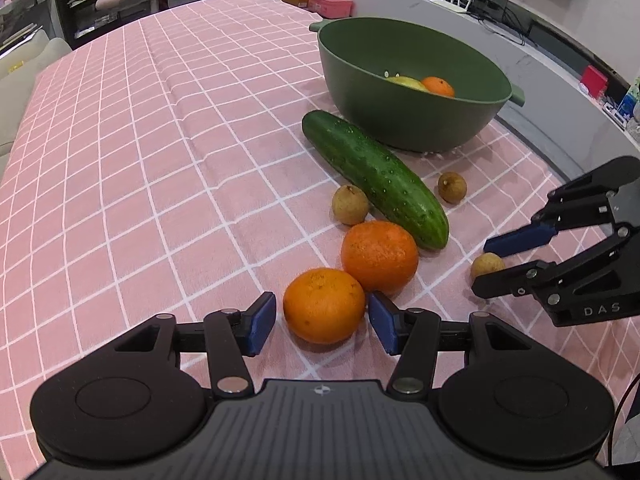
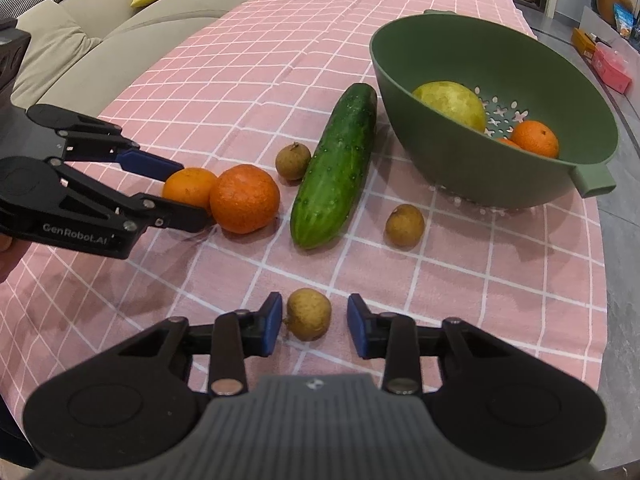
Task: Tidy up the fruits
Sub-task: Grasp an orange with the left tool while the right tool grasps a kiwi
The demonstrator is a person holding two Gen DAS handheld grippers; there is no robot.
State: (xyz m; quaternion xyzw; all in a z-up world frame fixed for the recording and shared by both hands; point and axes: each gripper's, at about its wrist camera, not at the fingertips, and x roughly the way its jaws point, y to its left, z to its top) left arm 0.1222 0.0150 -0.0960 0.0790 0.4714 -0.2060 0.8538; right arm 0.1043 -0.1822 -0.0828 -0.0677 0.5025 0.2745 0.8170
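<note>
The left gripper (image 1: 322, 322) has its blue pads spread on either side of an orange (image 1: 324, 305) on the cloth; a narrow gap shows at each side, so the pads are not pressing it. Touching that fruit, just beyond and to the right, sits a second, deeper-coloured orange (image 1: 379, 256). Farther out lies a cucumber (image 1: 372, 178) on a slant, with a small brown longan (image 1: 350, 204) at its left side and another longan (image 1: 452, 187) at its right.

The right gripper (image 2: 310, 322) straddles a third longan (image 2: 309, 314). Its jaws are apart (the left pad looks very close to the fruit or just touching; the right pad stands clear).

Beyond the cucumber stands a green colander (image 1: 400, 92), resting on the pink checked tablecloth (image 1: 160, 160). Inside it are a yellow-green fruit (image 2: 450, 106), possibly a pear, and a small orange (image 2: 534, 139). A beige sofa (image 2: 100, 48) with a yellow cushion lies past the table's far left edge.
</note>
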